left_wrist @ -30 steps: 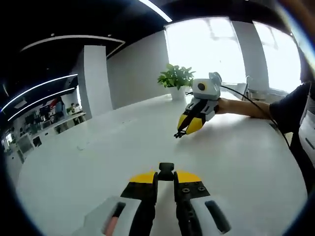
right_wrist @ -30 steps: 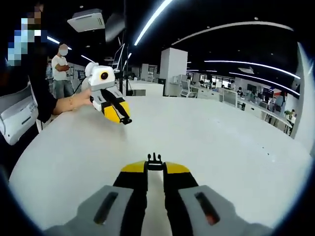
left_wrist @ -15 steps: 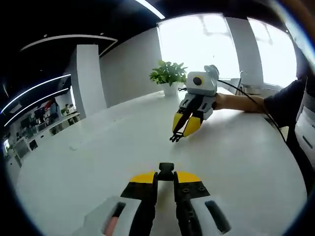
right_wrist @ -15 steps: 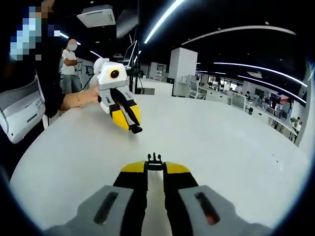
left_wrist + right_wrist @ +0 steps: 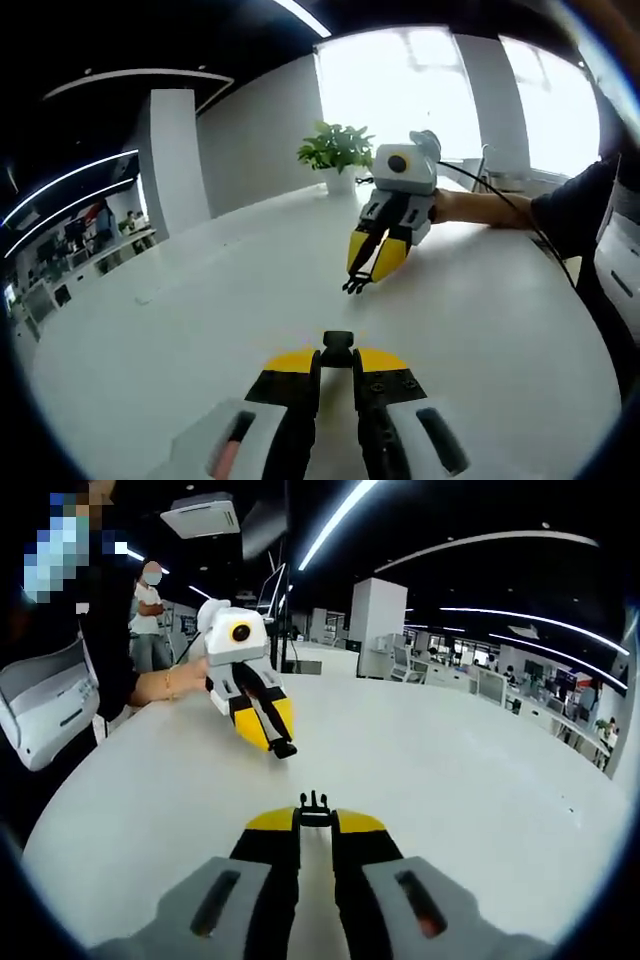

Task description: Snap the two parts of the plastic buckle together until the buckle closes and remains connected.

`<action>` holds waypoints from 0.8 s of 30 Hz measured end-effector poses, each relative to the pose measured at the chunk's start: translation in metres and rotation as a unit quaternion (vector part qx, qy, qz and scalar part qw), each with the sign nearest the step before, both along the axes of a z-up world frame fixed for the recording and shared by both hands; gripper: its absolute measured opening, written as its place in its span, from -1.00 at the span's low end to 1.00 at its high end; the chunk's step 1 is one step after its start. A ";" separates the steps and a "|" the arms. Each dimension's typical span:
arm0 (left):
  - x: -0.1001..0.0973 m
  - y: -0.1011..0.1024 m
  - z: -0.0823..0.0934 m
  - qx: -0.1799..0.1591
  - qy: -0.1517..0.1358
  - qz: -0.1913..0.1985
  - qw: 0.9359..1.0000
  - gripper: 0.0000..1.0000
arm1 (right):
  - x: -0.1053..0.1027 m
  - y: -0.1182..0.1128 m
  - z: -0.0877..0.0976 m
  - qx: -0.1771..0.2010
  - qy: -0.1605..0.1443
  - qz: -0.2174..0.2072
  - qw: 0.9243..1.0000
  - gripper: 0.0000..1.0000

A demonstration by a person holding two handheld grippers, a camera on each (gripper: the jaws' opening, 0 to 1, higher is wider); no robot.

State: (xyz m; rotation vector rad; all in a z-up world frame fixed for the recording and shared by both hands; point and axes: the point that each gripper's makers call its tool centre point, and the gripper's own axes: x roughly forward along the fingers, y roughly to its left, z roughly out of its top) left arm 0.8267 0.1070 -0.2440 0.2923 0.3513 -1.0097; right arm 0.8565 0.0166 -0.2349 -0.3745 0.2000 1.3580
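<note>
Both grippers clamped on buckle halves above the white desk [image 5: 180,330], parts apart.

Left gripper [image 5: 337,352] jaws together on the socket half [image 5: 337,343], at 6 o'clock in left gripper view; right gripper [image 5: 314,807] pinches the pronged half [image 5: 314,801], at 6 o'clock in right gripper view. In left gripper view the right gripper sits at 1 o'clock, pronged half at its tip, near a potted plant [image 5: 338,152]. In right gripper view the left gripper comes in at 11 o'clock. Halves well apart, not touching.
</note>
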 end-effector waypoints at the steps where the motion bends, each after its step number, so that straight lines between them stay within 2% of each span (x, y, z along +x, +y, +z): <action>1: 0.000 0.000 0.000 0.000 0.000 -0.001 1.000 -0.75 | -0.001 0.001 0.000 -0.001 -0.001 0.001 1.000 -0.77; 24: -0.005 -0.007 0.001 -0.002 0.001 -0.013 1.000 -0.75 | -0.013 0.009 0.004 -0.001 -0.008 0.024 1.000 -0.77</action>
